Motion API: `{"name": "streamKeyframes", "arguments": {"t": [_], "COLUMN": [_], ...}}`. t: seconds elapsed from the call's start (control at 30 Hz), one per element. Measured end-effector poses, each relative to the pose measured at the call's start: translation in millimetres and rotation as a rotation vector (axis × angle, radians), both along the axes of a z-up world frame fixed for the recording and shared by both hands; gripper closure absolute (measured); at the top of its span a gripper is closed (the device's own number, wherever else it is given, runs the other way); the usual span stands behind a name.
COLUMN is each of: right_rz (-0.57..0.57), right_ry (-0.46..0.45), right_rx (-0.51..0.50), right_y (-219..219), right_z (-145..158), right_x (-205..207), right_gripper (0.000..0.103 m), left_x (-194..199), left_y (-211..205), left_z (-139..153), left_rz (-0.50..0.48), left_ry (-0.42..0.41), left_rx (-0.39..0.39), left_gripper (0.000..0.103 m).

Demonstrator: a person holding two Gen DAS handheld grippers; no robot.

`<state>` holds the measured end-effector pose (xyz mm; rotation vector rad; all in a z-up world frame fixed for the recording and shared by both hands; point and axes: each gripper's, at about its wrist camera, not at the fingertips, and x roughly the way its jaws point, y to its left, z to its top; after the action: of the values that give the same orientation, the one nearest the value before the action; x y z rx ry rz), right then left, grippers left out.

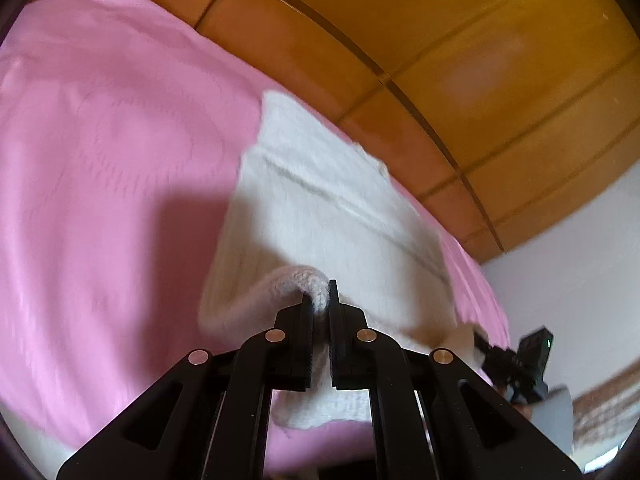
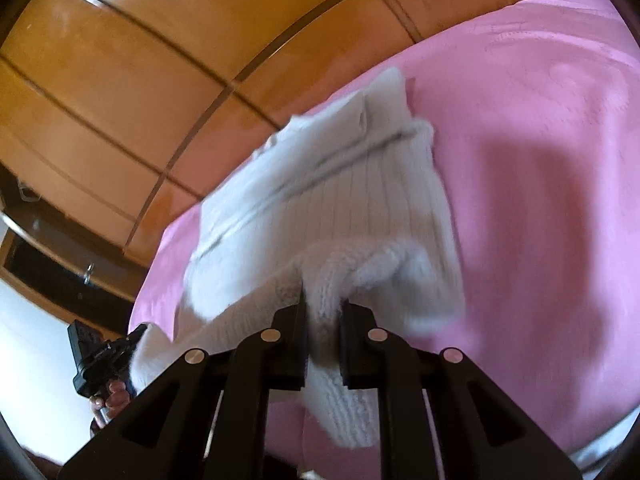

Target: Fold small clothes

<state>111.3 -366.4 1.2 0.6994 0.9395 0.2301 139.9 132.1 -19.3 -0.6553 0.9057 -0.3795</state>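
Counting: one white knit garment (image 1: 320,208), one pink bed sheet (image 1: 120,160), two claws showing — left claw (image 1: 320,300), right claw (image 2: 323,300). One wooden wardrobe (image 1: 460,40).

We see a pink bedspread (image 1: 120,152) filling the near and left of the scene, a glossy wooden panelled wardrobe (image 1: 460,52) along its far side, a white wall (image 1: 580,272) at far right, its dark metal handle (image 2: 89,272) at left in the right wrist view.

White knit garment (image 1: 320,200) on pink bedspread (image 1: 120,140)
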Motion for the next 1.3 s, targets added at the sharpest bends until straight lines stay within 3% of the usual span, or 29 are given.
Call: {"name": "streamKeyframes", "arguments": {"t": [0.13,0.17,0.2,0.23,0.27,0.37,0.5,0.63,0.7,0.73,0.77,0.8,0.83,0.87,0.97,1.3], "right_rz": [-0.056,-0.069,-0.085,-0.118,-0.139,-0.127,-0.057,0.012,0.020,0.027,0.037,0.049,0.049,0.046,0.039,0.075], "right_ry": [0.006,0.001,-0.001,-0.009,-0.021,-0.023,0.001,0.000,-0.013,-0.010,-0.009,-0.009,-0.001,0.002,-0.002,0.005], "right_rx": [0.002,0.009,0.013,0.008,-0.012,-0.020,-0.107,-0.227,-0.256,-0.273,-0.280,-0.278,-0.265,-0.259,-0.241,-0.190], "right_y": [-14,-18,-22,-30,-34,-43,-35,-7,5,12,16,19,19,19,17,11], "right_z": [-7,-7,-6,-5,-2,-2,-10,-21,-23,-24,-25,-26,-24,-22,-12,11], "right_x": [31,35,37,35,30,15,-13,-14,-3,2,6,8,7,6,-4,-62], "right_gripper": [0.090,0.085,0.061,0.044,0.034,0.034,0.032,0.033,0.044,0.049,0.060,0.076,0.078,0.082,0.086,0.088], "left_x": [46,55,59,61,60,44,14,-5,-1,3,8,11,15,16,6,-63], "left_y": [-1,1,6,9,15,23,28,9,-5,-9,-13,-15,-18,-21,-18,-3], "left_z": [-1,-3,-5,-8,-11,-18,-35,-48,-51,-53,-53,-52,-52,-52,-48,-30], "left_rz": [0.070,0.092,0.125,0.153,0.168,0.169,0.085,0.012,-0.003,-0.005,-0.001,-0.006,-0.019,-0.033,-0.033,-0.054], "left_ry": [-0.004,-0.015,0.003,0.024,0.023,0.014,0.016,0.010,-0.019,-0.027,-0.030,-0.032,-0.024,-0.010,-0.016,-0.012], "left_rx": [0.035,0.047,0.078,0.098,0.077,0.105,0.100,0.132,0.169,0.184,0.198,0.191,0.185,0.200,0.213,0.152], "left_gripper": [0.098,0.090,0.082,0.060,0.047,0.046,0.046,0.037,0.036,0.036,0.040,0.052,0.078,0.085,0.090,0.092]}}
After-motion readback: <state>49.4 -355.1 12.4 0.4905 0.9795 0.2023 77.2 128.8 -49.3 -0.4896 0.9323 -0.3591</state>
